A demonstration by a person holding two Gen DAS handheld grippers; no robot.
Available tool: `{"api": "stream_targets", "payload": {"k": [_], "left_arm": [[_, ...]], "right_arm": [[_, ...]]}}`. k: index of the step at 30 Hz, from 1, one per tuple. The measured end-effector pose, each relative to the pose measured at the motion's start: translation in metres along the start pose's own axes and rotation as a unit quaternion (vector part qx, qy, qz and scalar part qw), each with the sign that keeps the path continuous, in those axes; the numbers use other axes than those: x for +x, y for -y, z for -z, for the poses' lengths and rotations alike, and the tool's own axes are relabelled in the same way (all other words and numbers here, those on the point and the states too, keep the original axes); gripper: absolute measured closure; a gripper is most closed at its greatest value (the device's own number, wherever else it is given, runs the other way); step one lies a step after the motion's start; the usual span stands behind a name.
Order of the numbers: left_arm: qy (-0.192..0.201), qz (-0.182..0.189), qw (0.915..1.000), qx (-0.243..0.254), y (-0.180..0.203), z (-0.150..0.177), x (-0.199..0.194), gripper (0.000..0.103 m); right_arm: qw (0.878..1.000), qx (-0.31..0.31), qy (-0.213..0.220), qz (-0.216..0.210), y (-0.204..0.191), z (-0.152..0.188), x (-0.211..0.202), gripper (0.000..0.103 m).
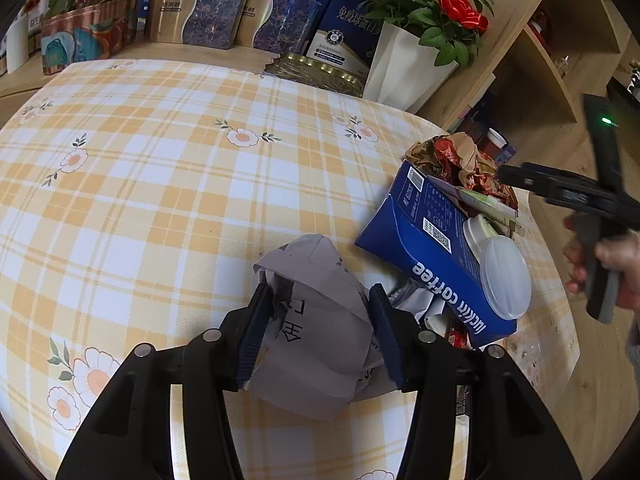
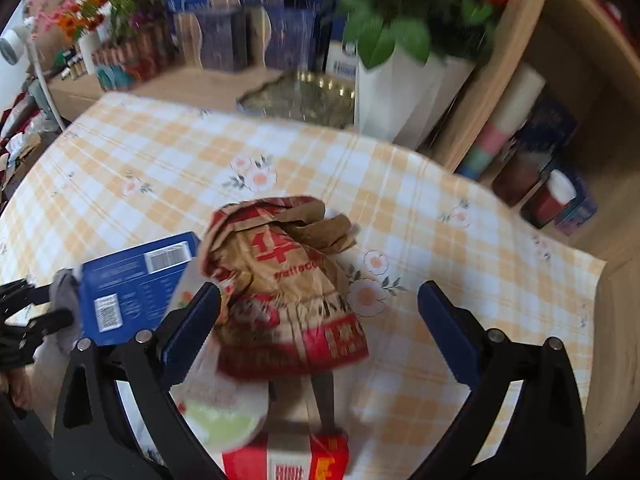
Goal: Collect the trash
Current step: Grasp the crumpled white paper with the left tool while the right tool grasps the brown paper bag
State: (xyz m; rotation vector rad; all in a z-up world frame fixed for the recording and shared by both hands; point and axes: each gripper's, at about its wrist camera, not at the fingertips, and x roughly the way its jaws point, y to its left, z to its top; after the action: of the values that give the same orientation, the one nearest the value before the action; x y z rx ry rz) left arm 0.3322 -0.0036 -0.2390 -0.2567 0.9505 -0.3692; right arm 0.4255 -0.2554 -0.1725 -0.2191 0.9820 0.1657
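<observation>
My left gripper (image 1: 320,304) is shut on a crumpled grey-white paper (image 1: 316,320) with black print, just above the checked tablecloth (image 1: 160,168). To its right lies a trash pile: a blue "luckin coffee" box (image 1: 428,248), a clear plastic lid (image 1: 506,280) and a crumpled brown-and-red paper bag (image 1: 460,160). My right gripper (image 2: 320,308) is open, its jaws wide on either side of that brown-and-red bag (image 2: 280,280), above it. The blue box (image 2: 132,292) is at its left, a paper cup (image 2: 224,412) and a red carton (image 2: 288,456) below. The right gripper also shows in the left wrist view (image 1: 568,196).
A white vase of red roses (image 1: 408,68), a gold tray (image 1: 312,70) and blue and gold gift boxes (image 1: 216,20) stand along the table's back. A wooden shelf unit (image 2: 560,120) with jars stands at the right. The tablecloth's right edge is close to the pile.
</observation>
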Motion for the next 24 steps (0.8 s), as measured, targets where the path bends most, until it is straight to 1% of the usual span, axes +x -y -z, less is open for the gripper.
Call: {"api": "stream_targets", "payload": {"k": [6, 7, 8, 9, 10, 11, 13, 15, 18, 21, 24], "left_arm": [[0.001, 0.006, 1.0, 0.001, -0.002, 0.002, 0.0, 0.05], [0.001, 0.007, 1.0, 0.0, -0.002, 0.002, 0.0, 0.05], [0.001, 0.007, 1.0, 0.0, -0.002, 0.002, 0.0, 0.05], [0.001, 0.008, 1.0, 0.0, -0.002, 0.002, 0.0, 0.05], [0.002, 0.008, 1.0, -0.001, -0.003, 0.002, 0.0, 0.05], [0.003, 0.009, 1.0, -0.001, -0.003, 0.003, 0.0, 0.05], [0.005, 0.01, 0.9999, -0.005, -0.003, 0.003, -0.001, 0.051], [0.01, 0.013, 0.9998, -0.007, -0.003, 0.003, -0.004, 0.053], [0.015, 0.006, 0.9998, 0.013, 0.003, 0.002, -0.01, 0.056], [0.018, 0.002, 0.9997, 0.013, 0.003, 0.001, -0.017, 0.057], [0.024, 0.005, 0.9997, 0.0, -0.001, 0.002, -0.028, 0.058]], "right_arm": [[0.999, 0.016, -0.046, -0.019, -0.005, 0.0, 0.036, 0.006], [0.998, 0.017, -0.05, -0.021, -0.006, 0.0, 0.038, 0.009], [0.998, 0.021, -0.047, -0.028, -0.006, 0.001, 0.039, 0.02], [0.998, 0.024, -0.047, -0.036, -0.005, 0.001, 0.039, 0.025], [0.998, 0.028, -0.049, -0.041, -0.004, 0.001, 0.04, 0.025], [0.998, 0.03, -0.044, -0.044, -0.004, 0.001, 0.037, 0.029], [0.998, 0.033, -0.018, -0.053, -0.002, 0.001, 0.027, 0.032], [0.997, 0.057, 0.017, -0.058, 0.005, 0.0, 0.013, 0.033], [0.99, 0.095, 0.069, -0.074, 0.017, 0.001, -0.012, 0.033], [0.984, 0.115, 0.114, -0.078, 0.024, 0.007, -0.037, 0.033], [0.98, 0.121, 0.133, -0.088, 0.025, 0.018, -0.055, 0.033]]}}
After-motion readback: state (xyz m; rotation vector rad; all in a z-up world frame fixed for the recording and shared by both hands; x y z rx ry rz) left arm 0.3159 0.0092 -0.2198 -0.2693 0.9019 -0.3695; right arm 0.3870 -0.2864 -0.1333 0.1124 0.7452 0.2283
